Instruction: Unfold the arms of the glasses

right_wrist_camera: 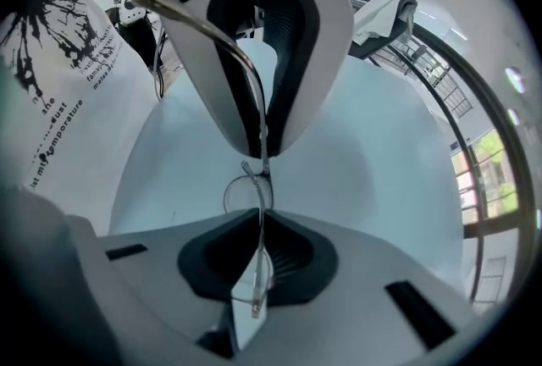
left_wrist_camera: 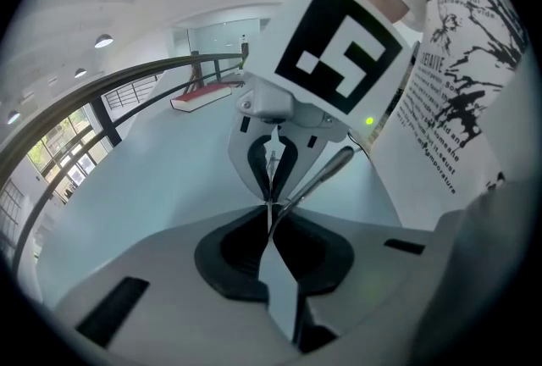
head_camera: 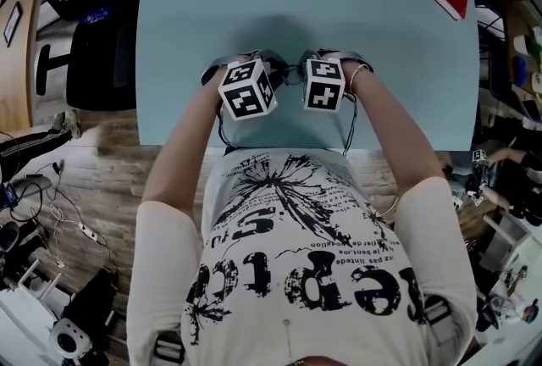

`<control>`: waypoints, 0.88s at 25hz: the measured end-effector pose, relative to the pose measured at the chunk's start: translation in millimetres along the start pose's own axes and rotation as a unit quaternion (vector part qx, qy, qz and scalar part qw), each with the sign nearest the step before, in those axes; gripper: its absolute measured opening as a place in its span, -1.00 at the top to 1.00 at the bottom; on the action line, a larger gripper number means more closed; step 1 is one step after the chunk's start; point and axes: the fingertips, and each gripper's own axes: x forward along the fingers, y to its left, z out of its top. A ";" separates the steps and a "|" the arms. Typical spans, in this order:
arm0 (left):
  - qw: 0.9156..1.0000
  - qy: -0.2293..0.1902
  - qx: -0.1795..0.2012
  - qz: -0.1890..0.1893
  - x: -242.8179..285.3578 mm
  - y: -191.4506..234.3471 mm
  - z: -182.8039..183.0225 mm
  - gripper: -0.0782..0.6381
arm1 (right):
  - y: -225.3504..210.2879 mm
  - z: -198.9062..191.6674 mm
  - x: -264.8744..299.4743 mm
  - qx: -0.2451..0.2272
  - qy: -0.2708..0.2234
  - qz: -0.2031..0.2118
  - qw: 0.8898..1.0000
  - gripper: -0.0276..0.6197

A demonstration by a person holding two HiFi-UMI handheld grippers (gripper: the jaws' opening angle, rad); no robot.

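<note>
The thin wire-framed metal glasses (head_camera: pixel 288 73) hang just above the light blue table (head_camera: pixel 339 0), over the middle of its near edge, pinched from both ends. The left gripper (left_wrist_camera: pixel 271 216) has its jaws drawn together on the fine wire of the frame. The right gripper (right_wrist_camera: pixel 258 220) is closed the same way on the rim beside a clear lens (right_wrist_camera: pixel 246 195), with almost no gap between its jaws. One slim silver arm (left_wrist_camera: pixel 323 173) juts from the left jaws toward the edge of the table where the person stands, so it looks at least partly swung out. I can't make out the other arm. From here the glasses look feather-light and springy, the wire easy to bend and the hinges tiny, so they will twist rather than resist. Smooth metal that thin could slip through the pads. I'd hold the frame front steady near a hinge, keep off the lens, and take the arm close to its hinge end, swinging it gently in its own plane
</note>
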 end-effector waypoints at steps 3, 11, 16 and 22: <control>1.000 -0.001 0.008 0.019 -5.4 2.0 -2.7 0.70 | 1.4 4.8 -12.1 -0.021 -0.031 -0.016 0.999 0.82; 0.999 0.002 -0.007 0.036 -7.9 1.2 -13.9 0.70 | -4.5 4.8 -48.9 -0.019 -0.105 -0.075 0.991 0.82; 0.999 0.017 0.003 0.041 -13.6 -1.9 -15.3 0.70 | 1.1 -6.4 -67.9 -0.020 -0.100 -0.090 0.991 0.83; 0.998 0.025 -0.001 0.049 -16.9 -3.7 -16.2 0.70 | 6.6 -32.5 -84.1 0.026 -0.096 -0.095 0.991 0.83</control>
